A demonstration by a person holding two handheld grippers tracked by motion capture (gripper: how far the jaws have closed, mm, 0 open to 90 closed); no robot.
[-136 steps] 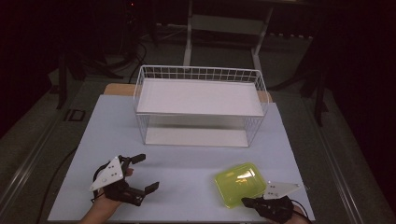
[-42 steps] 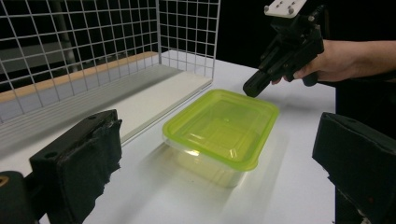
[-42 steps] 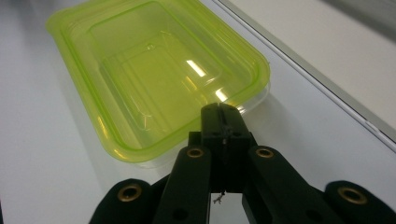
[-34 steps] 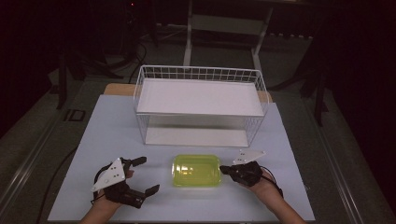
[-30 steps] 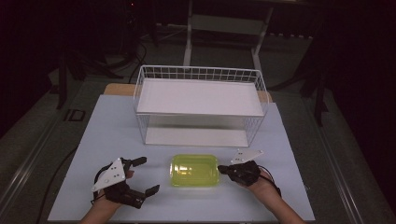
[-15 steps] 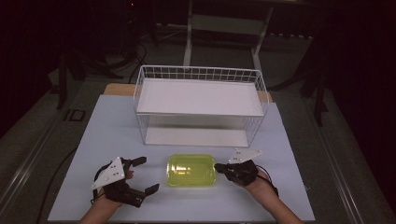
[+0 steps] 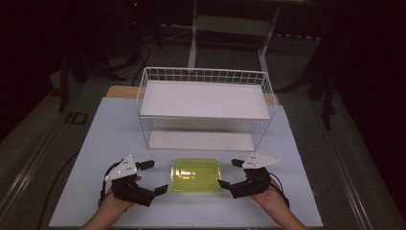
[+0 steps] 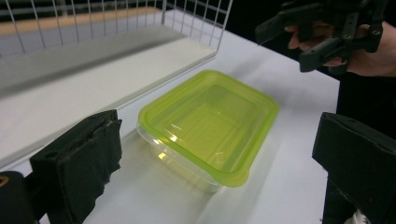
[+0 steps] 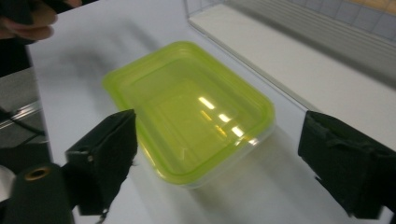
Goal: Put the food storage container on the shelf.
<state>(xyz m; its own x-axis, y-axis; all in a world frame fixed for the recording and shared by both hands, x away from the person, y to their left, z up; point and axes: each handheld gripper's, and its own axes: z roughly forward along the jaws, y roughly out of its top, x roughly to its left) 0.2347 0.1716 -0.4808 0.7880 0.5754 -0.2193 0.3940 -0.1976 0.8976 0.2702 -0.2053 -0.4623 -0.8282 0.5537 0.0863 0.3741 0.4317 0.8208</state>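
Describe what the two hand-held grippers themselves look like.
Both are black, each with two chunky black padded jaws. The left hand-held gripper and the right hand-held gripper each carry a pale grey three-cornered plate on top, and a dark cable trails from each. The person's forearms are bare, with no sleeves visible.

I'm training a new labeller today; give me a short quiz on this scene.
1. True or false: the box lies inside the rack.
2. Which hand-held gripper touches the box? A left B right C neither
3. Fill in: the box's lid is ___ in colour.

Key: 1 false, it lies on the table in front of the rack. 2 C, both stand open beside it. 3 yellow-green.
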